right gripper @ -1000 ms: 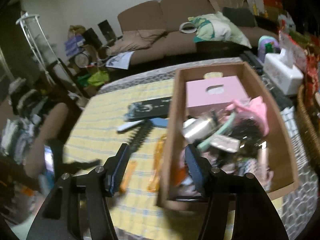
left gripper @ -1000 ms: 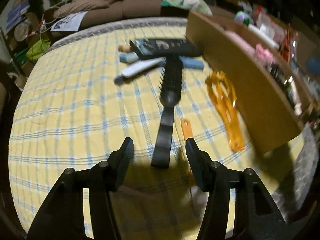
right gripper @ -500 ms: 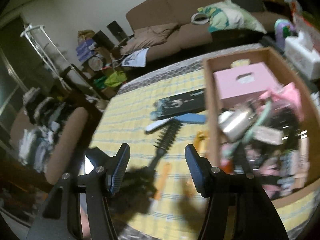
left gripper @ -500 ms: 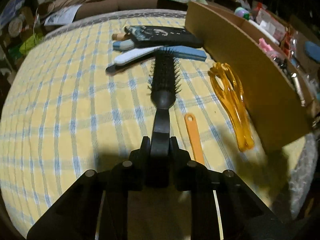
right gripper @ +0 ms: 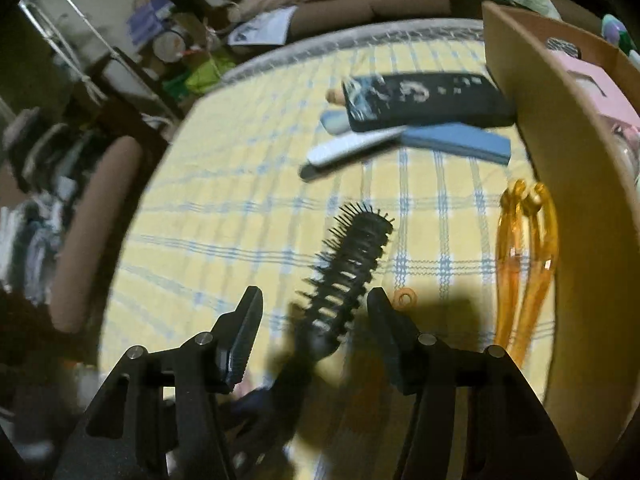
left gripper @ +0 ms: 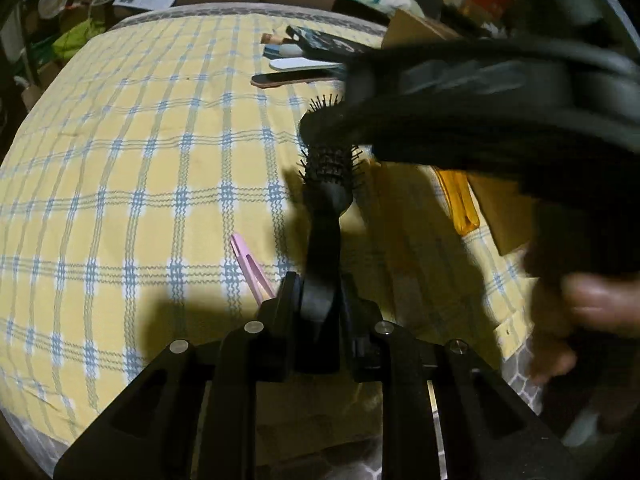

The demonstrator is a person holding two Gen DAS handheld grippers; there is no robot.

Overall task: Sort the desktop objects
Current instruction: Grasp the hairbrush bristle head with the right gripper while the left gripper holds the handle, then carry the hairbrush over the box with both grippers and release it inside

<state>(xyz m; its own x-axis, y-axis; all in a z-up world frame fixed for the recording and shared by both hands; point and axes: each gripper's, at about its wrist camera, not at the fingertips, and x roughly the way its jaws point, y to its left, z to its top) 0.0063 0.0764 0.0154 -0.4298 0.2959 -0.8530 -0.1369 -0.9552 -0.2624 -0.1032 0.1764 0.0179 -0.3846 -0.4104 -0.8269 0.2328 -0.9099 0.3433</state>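
Note:
My left gripper (left gripper: 320, 300) is shut on the handle of a black round hairbrush (left gripper: 330, 168) and holds it above the yellow checked cloth (left gripper: 160, 152). In the right wrist view the same brush (right gripper: 352, 260) lies between the fingers of my open right gripper (right gripper: 314, 320), its bristle head pointing away. The right gripper's body crosses the left wrist view (left gripper: 500, 100) above the brush head. A cardboard box (right gripper: 572, 200) of sorted items stands at the right.
On the cloth lie an orange plastic massager (right gripper: 524, 264), a small orange tool (right gripper: 404, 300), a pink clip (left gripper: 250, 268), a blue block (right gripper: 456, 142), a white nail file (right gripper: 352, 148) and a black case (right gripper: 424, 100). A sofa (right gripper: 360, 0) stands behind.
My left gripper has lifted the brush it holds. The right gripper has swung in low over the brush head, its fingers either side of it.

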